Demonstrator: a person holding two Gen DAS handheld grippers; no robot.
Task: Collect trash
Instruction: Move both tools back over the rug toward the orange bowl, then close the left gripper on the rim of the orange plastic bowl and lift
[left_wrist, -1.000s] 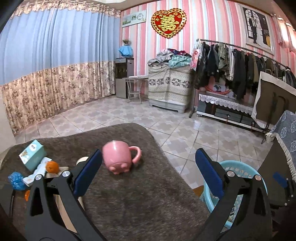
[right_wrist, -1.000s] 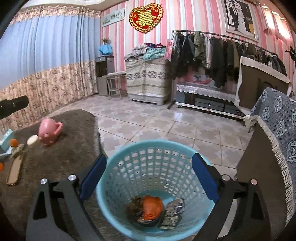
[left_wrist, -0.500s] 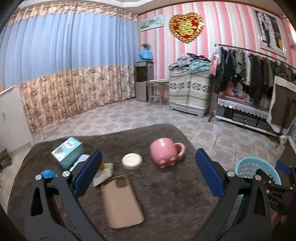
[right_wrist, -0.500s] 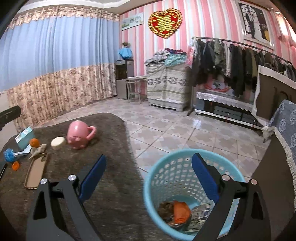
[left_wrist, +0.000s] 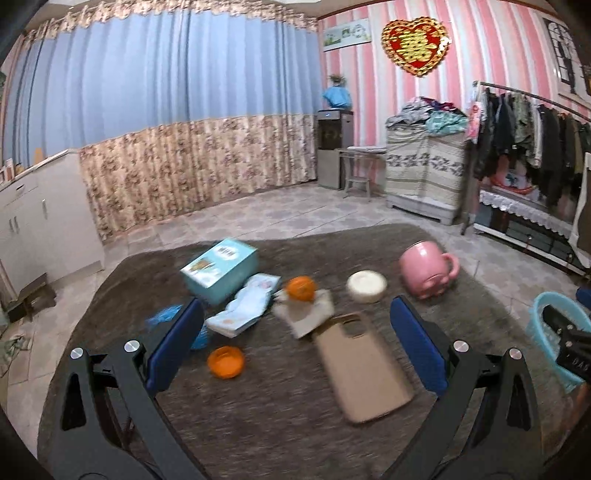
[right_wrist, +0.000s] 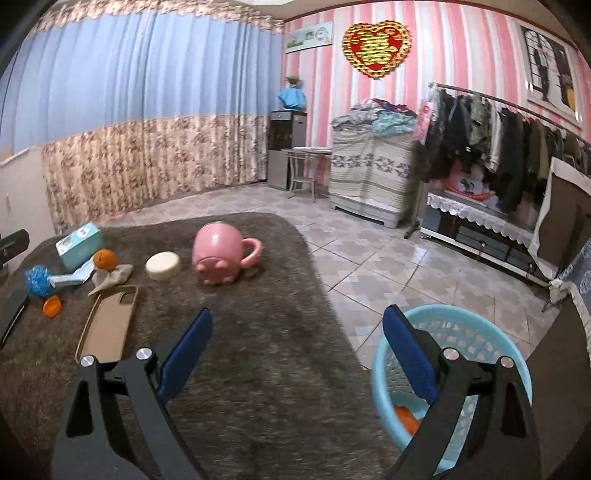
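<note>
Our left tongs (left_wrist: 295, 334) hang wide apart and empty above the brown fuzzy surface (left_wrist: 258, 424), and between their blue pads we look down on the clutter. Our right tongs (right_wrist: 297, 347) are spread just as wide, holding nothing, over the surface's near edge with the blue basket (right_wrist: 480, 332) just beside their right finger.

Nearest the left tongs lies a small orange scrap (left_wrist: 225, 362), and beyond it a crumpled tissue (left_wrist: 306, 312) with an orange ball (left_wrist: 301, 288) resting on it. A blue crumpled wrapper (left_wrist: 164, 317) sits partly behind the left finger. These look like the trash; the phone case (left_wrist: 364, 373), pink mug (left_wrist: 428, 267), white lid (left_wrist: 366, 286) and teal box (left_wrist: 219, 269) we judge as things to leave.

For the pick, we would bring the left tongs down over the orange scrap, centre it between the pads, and press lightly into the pile so the pads get under its rim. We keep clear of the phone case, just beside it. The basket already holds something orange (right_wrist: 404, 421).
</note>
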